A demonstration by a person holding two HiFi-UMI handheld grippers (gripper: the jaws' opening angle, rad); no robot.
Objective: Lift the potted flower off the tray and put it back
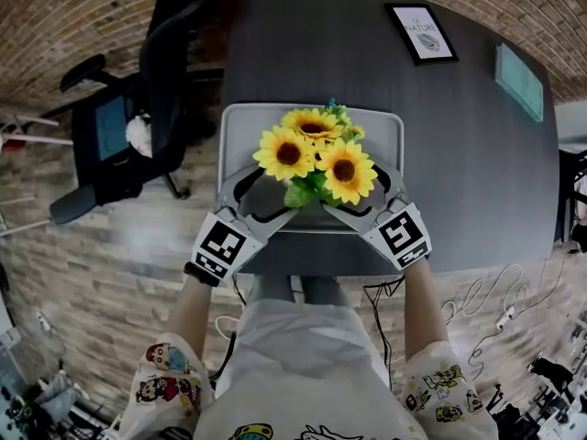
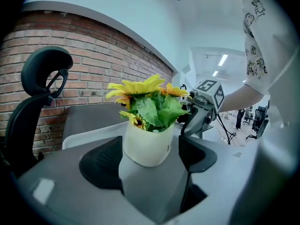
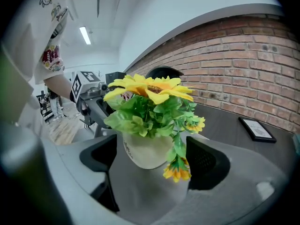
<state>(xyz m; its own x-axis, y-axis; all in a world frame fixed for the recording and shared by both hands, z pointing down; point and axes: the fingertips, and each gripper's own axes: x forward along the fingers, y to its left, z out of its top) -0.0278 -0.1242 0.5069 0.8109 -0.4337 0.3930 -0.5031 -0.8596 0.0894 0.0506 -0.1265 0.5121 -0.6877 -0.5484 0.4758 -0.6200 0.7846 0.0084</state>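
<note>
A white pot [image 2: 147, 144] of yellow sunflowers [image 1: 316, 154] stands over the grey tray [image 1: 237, 126] on the dark table. From above, the blooms hide the pot. My left gripper [image 1: 266, 195] comes in from the near left and my right gripper [image 1: 367, 195] from the near right. Both are spread wide, with the pot between their black pads. In the left gripper view the pads [image 2: 101, 161] lie close beside the pot's sides. In the right gripper view a narrow gap shows beside the pot [image 3: 145, 151]. I cannot tell whether the pot's base touches the tray.
A framed picture [image 1: 420, 33] and a pale green card [image 1: 519, 81] lie on the far right of the table [image 1: 477, 172]. A black office chair [image 1: 128, 126] stands to the left of the table. Cables [image 1: 486, 301] trail over the floor at the right. A brick wall runs behind.
</note>
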